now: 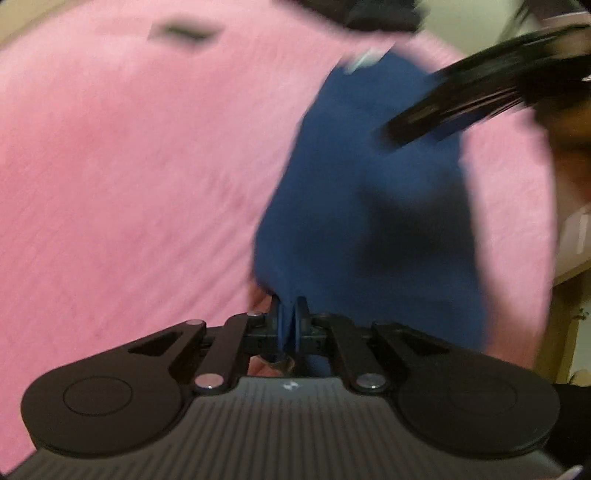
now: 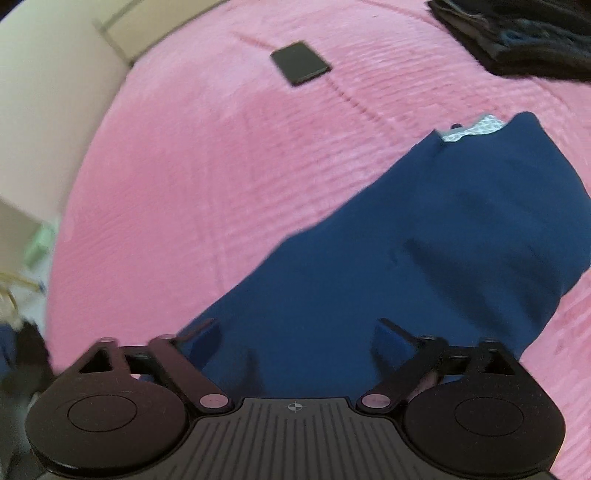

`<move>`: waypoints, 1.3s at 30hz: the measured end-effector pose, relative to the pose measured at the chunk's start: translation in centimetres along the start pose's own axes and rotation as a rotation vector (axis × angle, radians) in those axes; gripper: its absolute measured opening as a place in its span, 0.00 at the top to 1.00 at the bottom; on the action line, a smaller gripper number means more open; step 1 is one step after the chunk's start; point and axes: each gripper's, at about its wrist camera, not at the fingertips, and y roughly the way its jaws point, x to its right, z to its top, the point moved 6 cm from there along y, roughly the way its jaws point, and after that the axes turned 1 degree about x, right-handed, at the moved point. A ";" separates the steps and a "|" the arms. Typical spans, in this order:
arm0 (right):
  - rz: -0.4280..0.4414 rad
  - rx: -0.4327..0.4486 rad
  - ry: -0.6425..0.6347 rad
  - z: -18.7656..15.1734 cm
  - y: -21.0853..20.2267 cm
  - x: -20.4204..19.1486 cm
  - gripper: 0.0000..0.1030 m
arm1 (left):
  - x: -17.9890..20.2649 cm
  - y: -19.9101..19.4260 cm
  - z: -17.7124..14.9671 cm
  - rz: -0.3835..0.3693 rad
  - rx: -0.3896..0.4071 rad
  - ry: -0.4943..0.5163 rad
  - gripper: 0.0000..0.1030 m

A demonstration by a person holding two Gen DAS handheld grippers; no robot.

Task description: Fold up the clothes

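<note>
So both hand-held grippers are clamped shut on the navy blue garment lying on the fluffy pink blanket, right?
Not both. The left hand-held gripper is shut on the navy blue garment, as the left wrist view shows. The right hand-held gripper is open above the garment on the fluffy pink blanket, seen in the right wrist view.

free: pink blanket [image 2: 221,166] | obstacles: phone [image 2: 301,62]; dark clothes pile [image 2: 517,37]

The garment [image 2: 424,236] lies on the bed [image 2: 221,177], running diagonally. In the right wrist view a phone [image 2: 301,62] lies beyond it, and folded clothes [image 2: 517,33] lie at far right.
</note>
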 end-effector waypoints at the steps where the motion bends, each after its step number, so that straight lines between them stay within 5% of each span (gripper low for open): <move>1: 0.019 0.008 0.029 0.4 -0.3 0.0 0.00 | 1.4 -1.9 0.9 -0.032 0.049 0.036 0.97; 4: 0.019 -0.018 0.087 1.0 -0.6 0.6 0.00 | 6.3 -6.1 2.5 -0.195 0.148 0.160 0.97; 7: -0.072 -0.096 0.078 0.5 0.1 2.1 0.06 | 11.1 -8.2 2.9 -0.345 0.182 0.260 0.97; 8: -0.086 -0.111 0.093 0.2 -0.1 3.1 0.19 | 12.5 -8.4 2.8 -0.384 0.182 0.282 0.97; 9: -0.097 -0.126 0.110 -0.1 -0.5 4.0 0.63 | 13.7 -8.5 2.7 -0.415 0.177 0.297 0.97; 10: -0.107 -0.131 0.130 -0.5 -1.0 5.1 0.91 | 14.6 -8.2 2.5 -0.432 0.167 0.307 0.97; 12: -0.145 -0.106 0.155 -1.0 -3.3 7.5 0.98 | 16.0 -7.7 2.2 -0.449 0.144 0.328 0.97; 16: -0.250 -0.020 0.212 -2.8 -9.6 13.3 0.98 | 15.7 -6.9 2.6 -0.456 0.121 0.315 0.92; 18: -0.316 0.010 0.263 -4.2 -12.6 16.4 0.98 | 13.9 -6.3 3.6 -0.422 0.130 0.285 0.71; 22: -0.432 0.035 0.339 -7.3 -16.7 21.6 0.98 | 8.8 -3.5 7.0 -0.314 0.115 0.204 0.65; 26: -0.472 -0.037 0.429 -10.2 -16.7 25.5 0.98 | 4.3 0.6 12.3 -0.179 0.101 0.134 0.60; 29: -0.439 -0.102 0.504 -11.4 -15.0 28.0 0.97 | 3.8 4.3 14.9 -0.151 0.082 0.104 0.47; 32: -0.436 -0.154 0.379 -10.0 -13.6 28.4 0.95 | 3.8 8.5 17.4 -0.134 0.062 0.076 0.38; 33: -0.433 -0.167 0.326 -9.3 -13.3 28.2 0.77 | 3.8 9.9 18.3 -0.128 0.055 0.066 0.38; 34: -0.428 -0.152 0.268 -8.3 -13.4 27.7 0.48 | 3.8 11.2 19.1 -0.122 0.048 0.057 0.37; 35: -0.416 -0.127 0.209 -7.1 -13.5 27.2 0.34 | 3.8 12.6 19.9 -0.116 0.041 0.048 0.37; 36: -0.403 -0.092 0.144 -5.6 -13.7 26.5 0.25 | 3.8 14.0 20.8 -0.110 0.035 0.038 0.37; 39: -0.338 0.007 -0.013 -1.0 -13.7 25.1 0.25 | 4.6 18.3 22.1 -0.102 -0.017 0.035 0.36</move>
